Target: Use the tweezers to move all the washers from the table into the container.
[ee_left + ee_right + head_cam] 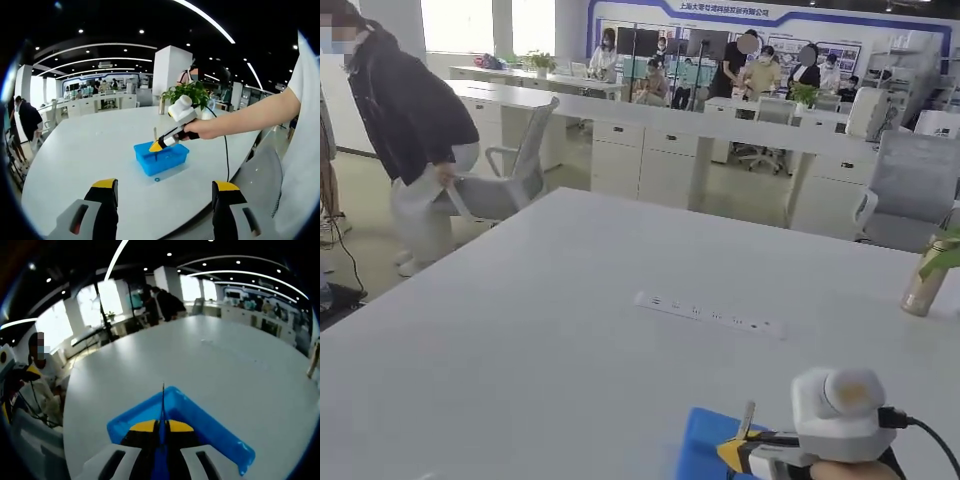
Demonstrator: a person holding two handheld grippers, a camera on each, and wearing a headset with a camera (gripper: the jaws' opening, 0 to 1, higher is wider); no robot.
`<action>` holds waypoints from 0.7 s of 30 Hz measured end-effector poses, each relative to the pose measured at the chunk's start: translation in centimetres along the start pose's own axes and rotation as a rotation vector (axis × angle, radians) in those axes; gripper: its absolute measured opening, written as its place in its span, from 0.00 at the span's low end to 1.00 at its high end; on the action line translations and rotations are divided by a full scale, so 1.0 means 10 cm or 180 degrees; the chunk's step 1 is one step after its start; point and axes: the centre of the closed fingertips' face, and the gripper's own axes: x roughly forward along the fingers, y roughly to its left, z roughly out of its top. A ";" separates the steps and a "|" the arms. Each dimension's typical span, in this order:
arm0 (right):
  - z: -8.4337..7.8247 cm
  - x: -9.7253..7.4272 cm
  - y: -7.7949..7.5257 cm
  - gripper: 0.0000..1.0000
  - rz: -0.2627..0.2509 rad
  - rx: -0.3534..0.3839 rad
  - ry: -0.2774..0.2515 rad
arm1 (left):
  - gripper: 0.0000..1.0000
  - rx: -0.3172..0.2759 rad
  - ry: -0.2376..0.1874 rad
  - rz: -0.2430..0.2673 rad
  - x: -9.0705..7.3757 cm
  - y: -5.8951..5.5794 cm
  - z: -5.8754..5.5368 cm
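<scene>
Holding the tweezers (162,395) clamped in my right tongs (161,426) over the blue container (212,430); my left tongs (165,186) gape wide, empty. One washer (157,179) lies on the counter (90,150) just beside the container.

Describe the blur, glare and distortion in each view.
Head view: soft overall, windows blown out at upper left, the right gripper and tweezers smeared at the bottom edge. Left gripper view: fisheye bends the ceiling light strips; the blue container reads fairly sharp. Right gripper view: the same curved strips, bright windows, the table edge bowed.
</scene>
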 end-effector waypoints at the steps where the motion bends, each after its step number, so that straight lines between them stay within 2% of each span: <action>1: 0.00 -0.01 0.03 0.03 0.0002 0.0000 0.0000 | 0.78 -0.0006 -0.0003 0.0002 0.00 0.00 0.00; 7: -0.01 -0.05 0.05 0.03 -0.0012 0.0042 -0.0037 | 0.78 0.0009 0.0007 -0.0022 0.01 -0.02 0.00; 13: -0.02 -0.07 0.01 0.03 -0.0023 0.0044 -0.0040 | 0.79 -0.0021 -0.0007 -0.0010 0.02 -0.01 0.01; 17: 0.01 -0.10 0.00 0.03 -0.0020 0.0049 -0.0085 | 0.80 -0.0028 -0.0009 -0.0006 0.02 -0.02 0.01; 21: 0.09 -0.17 0.07 0.03 -0.0020 0.0000 -0.0180 | 0.82 -0.0063 -0.0012 -0.0018 0.02 -0.03 0.00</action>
